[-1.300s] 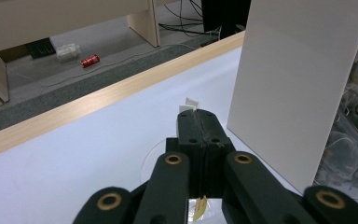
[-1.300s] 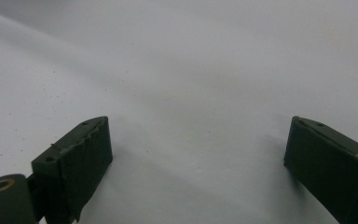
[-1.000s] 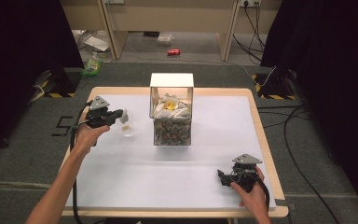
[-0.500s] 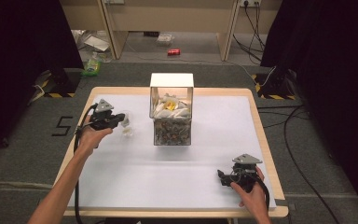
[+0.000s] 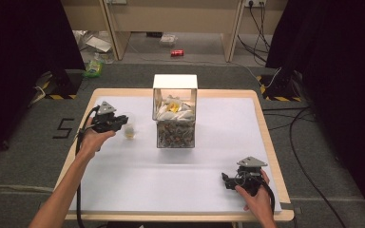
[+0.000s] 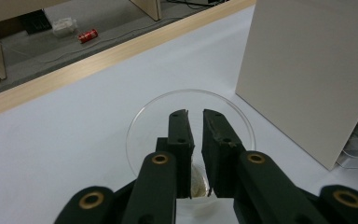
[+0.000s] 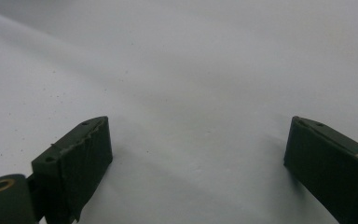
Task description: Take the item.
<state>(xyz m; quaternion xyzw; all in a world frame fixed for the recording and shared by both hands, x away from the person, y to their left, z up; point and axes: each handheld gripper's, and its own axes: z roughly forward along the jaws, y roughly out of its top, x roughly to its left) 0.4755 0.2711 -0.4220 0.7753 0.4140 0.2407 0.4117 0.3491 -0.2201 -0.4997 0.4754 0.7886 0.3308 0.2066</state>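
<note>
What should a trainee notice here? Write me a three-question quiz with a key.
1. True or false: the right gripper has its jaws wide apart over the bare white table.
2. In the high view, the clear cup stands where relative to the clear box? A: to its left. B: to its right. C: on top of it.
3. Fill in: the small red thing on the floor beyond the table is a ____.

Key: 1 true; 2 A; 3 can.
</note>
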